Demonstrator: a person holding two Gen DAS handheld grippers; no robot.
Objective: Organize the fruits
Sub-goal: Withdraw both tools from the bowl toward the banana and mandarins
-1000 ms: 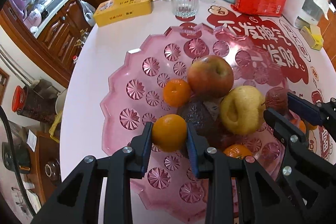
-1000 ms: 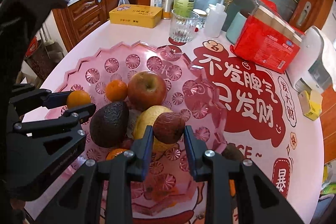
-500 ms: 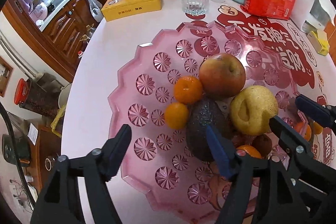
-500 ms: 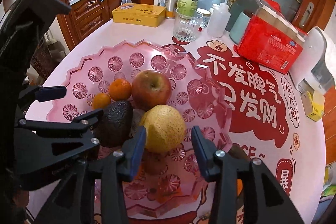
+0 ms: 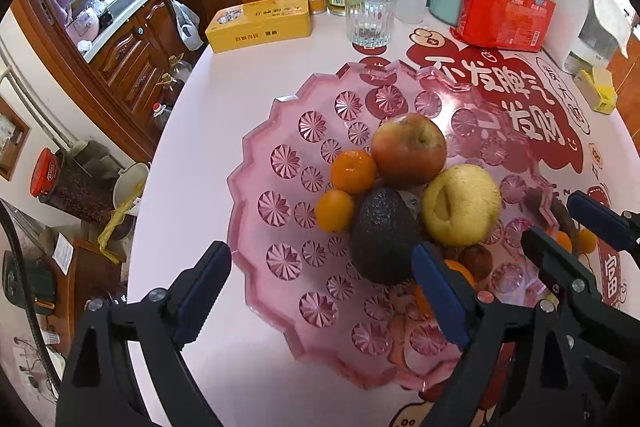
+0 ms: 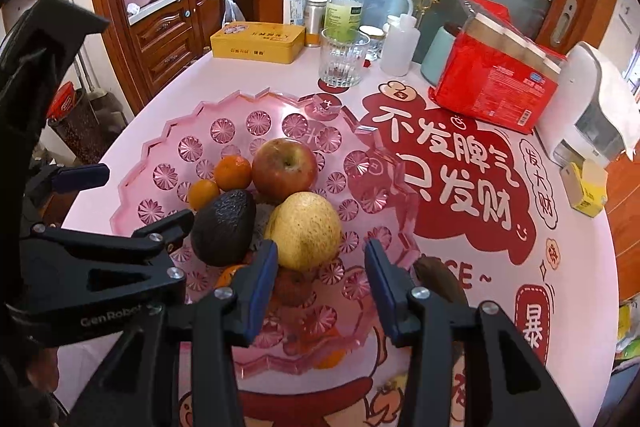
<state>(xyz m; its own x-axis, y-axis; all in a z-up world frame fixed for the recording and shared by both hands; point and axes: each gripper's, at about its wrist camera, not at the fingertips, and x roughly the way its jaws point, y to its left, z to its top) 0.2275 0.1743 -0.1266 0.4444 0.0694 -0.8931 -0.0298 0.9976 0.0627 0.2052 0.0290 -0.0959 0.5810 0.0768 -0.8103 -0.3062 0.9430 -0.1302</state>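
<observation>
A pink glass tray (image 5: 280, 259) holds a red apple (image 5: 408, 149), two oranges (image 5: 354, 171) (image 5: 335, 210), a dark avocado (image 5: 382, 235), a yellow pear (image 5: 460, 209) and a brown passion fruit (image 6: 294, 285). My left gripper (image 5: 320, 287) hangs above the tray's near rim. Its jaws are opening wide, with nothing between them. My right gripper (image 6: 320, 279) stands open over the passion fruit, pads apart from it. Another brown fruit (image 6: 438, 277) lies on the table beside the tray, right of the right finger.
Behind the tray stand a yellow box (image 5: 260, 23), a drinking glass (image 5: 368, 17), bottles, a red package (image 5: 506, 11) and a white appliance (image 6: 596, 103). A small yellow carton (image 6: 584, 187) sits at the right. The round table's edge (image 5: 160, 163) curves along the left.
The left gripper let go of the small orange, which now lies in the tray, and its jaws spread wide. The right gripper released the passion fruit. Both grippers drew back and up.
</observation>
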